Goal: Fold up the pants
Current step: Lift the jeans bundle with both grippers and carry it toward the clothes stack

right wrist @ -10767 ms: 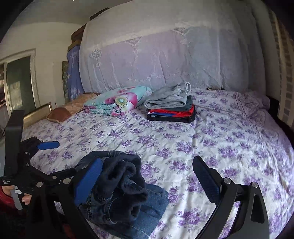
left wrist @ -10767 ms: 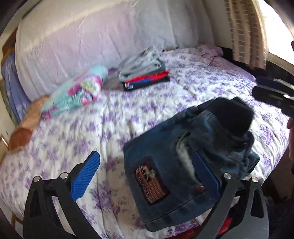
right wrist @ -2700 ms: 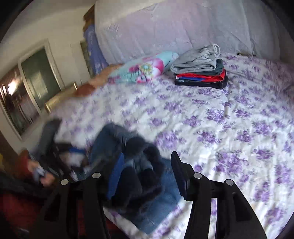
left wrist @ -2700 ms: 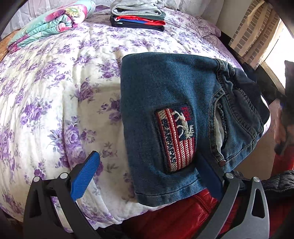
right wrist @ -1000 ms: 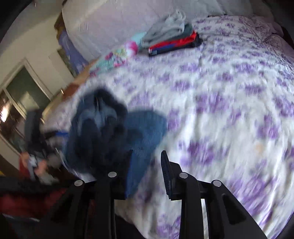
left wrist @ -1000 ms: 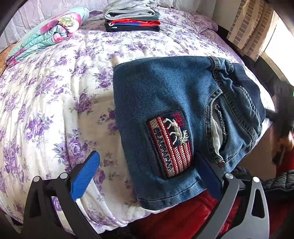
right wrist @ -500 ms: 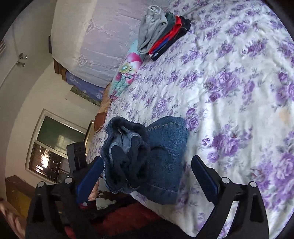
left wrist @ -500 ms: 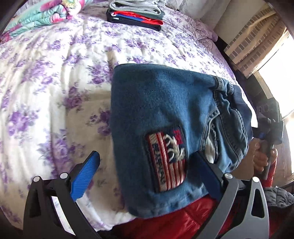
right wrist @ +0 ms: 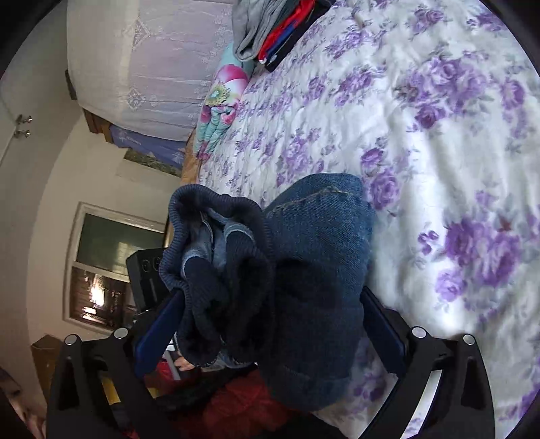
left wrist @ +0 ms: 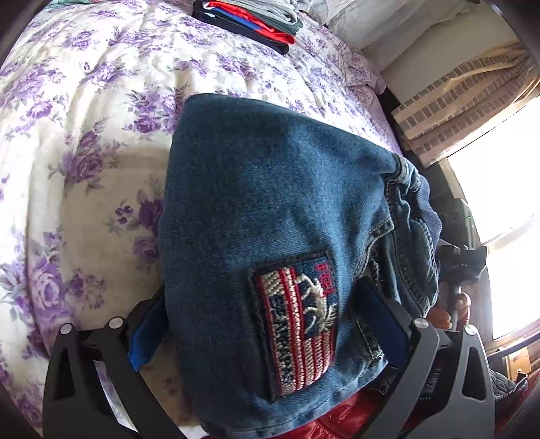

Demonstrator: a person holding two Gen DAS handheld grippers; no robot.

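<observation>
Closest in the left wrist view: left gripper (left wrist: pixel 266 324) spread wide, blue pads on either side of the folded jeans (left wrist: pixel 276 216), left pad half tucked under the denim edge, right pad against the pocket side; no telling whether the pads press the cloth or merely flank it. Folded into a thick bundle at the near edge of the bed (left wrist: pixel 84 141), flag patch (left wrist: pixel 297 324) facing up, ribbed navy waistband (left wrist: pixel 428 219) bunched at the right. Red fabric (left wrist: pixel 341 418) just below the hanging hem.

In the right wrist view: right gripper (right wrist: pixel 270 324) also spread wide, straddling the same bundle from the waistband end, left pad touching the ribbed band, right pad beside the denim fold; grip likewise impossible to tell.

Farther up the floral bedspread, well apart from the jeans: a stack of folded clothes (left wrist: pixel 249 18), grey on top, red and black beneath. Beside it, a rolled floral quilt (right wrist: pixel 219 101). Beyond, a pale draped headboard (right wrist: pixel 152 60).
</observation>
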